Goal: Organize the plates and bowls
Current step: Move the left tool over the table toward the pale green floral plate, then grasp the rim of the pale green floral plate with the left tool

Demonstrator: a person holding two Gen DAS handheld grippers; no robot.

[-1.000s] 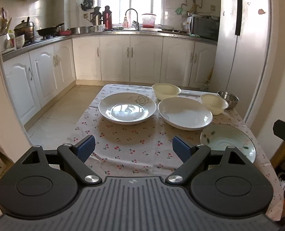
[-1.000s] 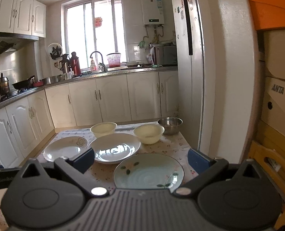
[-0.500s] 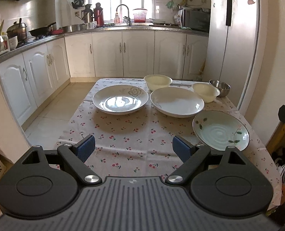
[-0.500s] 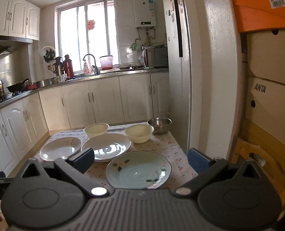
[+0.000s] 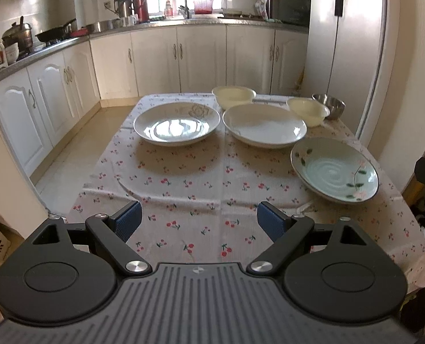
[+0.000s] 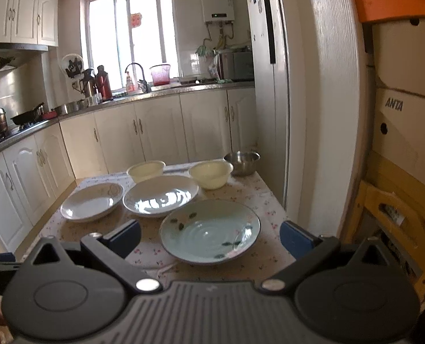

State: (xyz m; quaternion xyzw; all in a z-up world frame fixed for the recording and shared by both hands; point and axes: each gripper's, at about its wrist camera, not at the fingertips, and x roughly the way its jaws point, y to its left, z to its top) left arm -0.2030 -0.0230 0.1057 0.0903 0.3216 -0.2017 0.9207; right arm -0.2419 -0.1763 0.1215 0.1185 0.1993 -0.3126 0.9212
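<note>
On the cherry-print tablecloth (image 5: 189,172) lie a white plate with a flower motif (image 5: 176,124) (image 6: 92,202), a plain white plate (image 5: 265,124) (image 6: 161,195) and a pale green plate with leaves (image 5: 334,169) (image 6: 209,230). Behind them stand two cream bowls (image 5: 234,96) (image 5: 307,110) (image 6: 146,170) (image 6: 211,173) and a steel bowl (image 5: 328,109) (image 6: 242,162). My left gripper (image 5: 198,220) hangs open over the near cloth, holding nothing. My right gripper (image 6: 211,236) is open just before the green plate, apart from it.
White cabinets (image 5: 155,60) and a counter with pots, flasks and a sink line the far and left sides. A refrigerator (image 6: 272,86) stands right of the table. Cardboard boxes (image 6: 404,114) and a yellow crate (image 6: 393,218) are stacked at the right.
Both grippers have come nearer to the table and lower, so the dishes loom larger. The jaws stay open and no dish has moved.
</note>
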